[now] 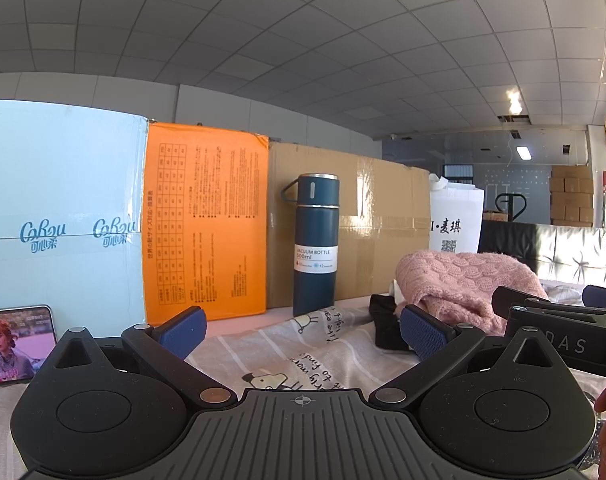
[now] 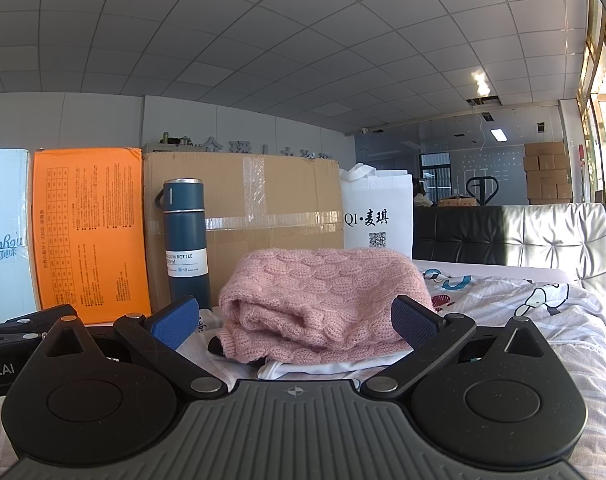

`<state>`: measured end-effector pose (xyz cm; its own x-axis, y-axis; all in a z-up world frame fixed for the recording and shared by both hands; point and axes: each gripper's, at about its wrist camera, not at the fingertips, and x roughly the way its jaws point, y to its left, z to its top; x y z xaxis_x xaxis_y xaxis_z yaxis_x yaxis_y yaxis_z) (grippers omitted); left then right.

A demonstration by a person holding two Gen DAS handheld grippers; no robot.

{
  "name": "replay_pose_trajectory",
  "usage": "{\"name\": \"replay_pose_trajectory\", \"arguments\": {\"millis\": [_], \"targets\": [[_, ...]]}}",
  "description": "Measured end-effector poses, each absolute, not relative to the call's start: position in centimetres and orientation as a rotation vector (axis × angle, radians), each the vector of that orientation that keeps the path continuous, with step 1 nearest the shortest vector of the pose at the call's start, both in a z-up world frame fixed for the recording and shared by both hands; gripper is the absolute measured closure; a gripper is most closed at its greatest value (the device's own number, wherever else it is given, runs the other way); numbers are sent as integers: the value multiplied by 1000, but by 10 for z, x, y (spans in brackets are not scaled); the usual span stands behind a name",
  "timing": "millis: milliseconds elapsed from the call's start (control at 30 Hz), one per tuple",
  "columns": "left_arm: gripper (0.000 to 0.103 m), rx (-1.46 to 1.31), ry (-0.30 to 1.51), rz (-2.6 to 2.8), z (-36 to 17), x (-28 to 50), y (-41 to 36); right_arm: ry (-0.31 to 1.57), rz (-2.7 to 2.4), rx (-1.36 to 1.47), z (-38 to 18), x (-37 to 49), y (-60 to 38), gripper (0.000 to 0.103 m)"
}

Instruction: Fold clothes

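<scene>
A pink cable-knit sweater lies bunched on top of a small pile, over a dark garment and a white garment. My right gripper stands open just in front of this pile, with nothing between its fingers. In the left wrist view the same pink sweater sits to the right, with the black garment beside it. My left gripper is open and empty above a striped cartoon-print sheet. The right gripper's body shows at the right edge.
A dark blue vacuum bottle stands upright against a row of boxes: pale blue, orange, brown cardboard. A white paper bag stands behind the sweater. A phone plays video at left. A black padded headboard lies right.
</scene>
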<state>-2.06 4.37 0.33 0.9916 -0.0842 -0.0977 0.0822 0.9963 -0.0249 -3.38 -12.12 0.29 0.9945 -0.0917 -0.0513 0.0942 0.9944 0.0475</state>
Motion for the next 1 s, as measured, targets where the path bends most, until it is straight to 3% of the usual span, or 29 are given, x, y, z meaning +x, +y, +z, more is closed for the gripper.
{"name": "replay_pose_trajectory", "arguments": {"millis": [1000], "targets": [[0, -20, 98, -81, 3, -20, 43, 57, -90, 52, 3, -33, -121, 0]]}}
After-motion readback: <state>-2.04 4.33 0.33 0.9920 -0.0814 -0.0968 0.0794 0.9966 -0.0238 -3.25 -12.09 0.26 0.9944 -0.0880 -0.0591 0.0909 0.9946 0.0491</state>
